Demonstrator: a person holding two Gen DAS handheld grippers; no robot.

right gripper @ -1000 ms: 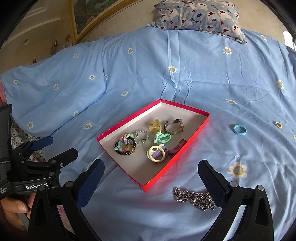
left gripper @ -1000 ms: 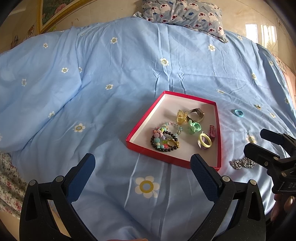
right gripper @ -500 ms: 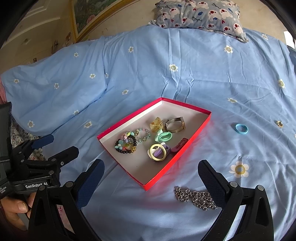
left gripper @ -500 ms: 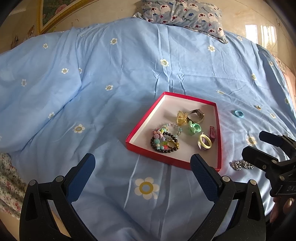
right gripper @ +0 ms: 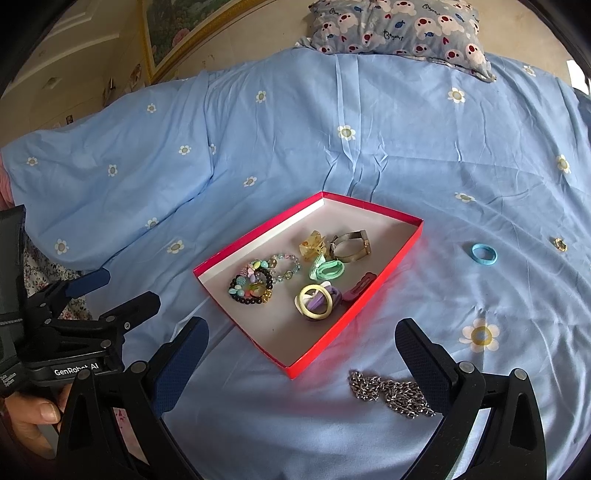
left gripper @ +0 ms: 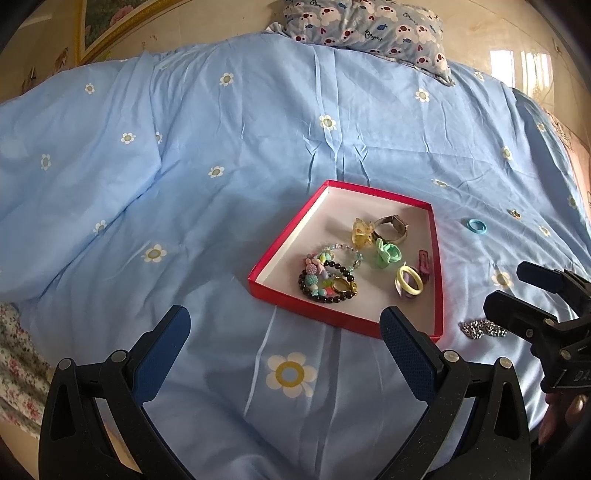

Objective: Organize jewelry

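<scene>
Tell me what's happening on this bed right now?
A person holds two tongs over a blue bedspread, sorting jewelry into a red tray. Bracelets, hair ties and a clip already lie in it. The right tongs are open and empty, hovering just above the silver chain beside the tray. The left tongs are open too, holding nothing. A blue hair tie and a small gold ring lie loose on the bedspread.

A blue quilt [left gripper: 221, 155] with small daisies spreads ahead of the hand-held gripper. Far ahead lies a patterned pillow [right gripper: 399, 29]; a gold-framed picture [right gripper: 173, 37] leans far ahead-left.
</scene>
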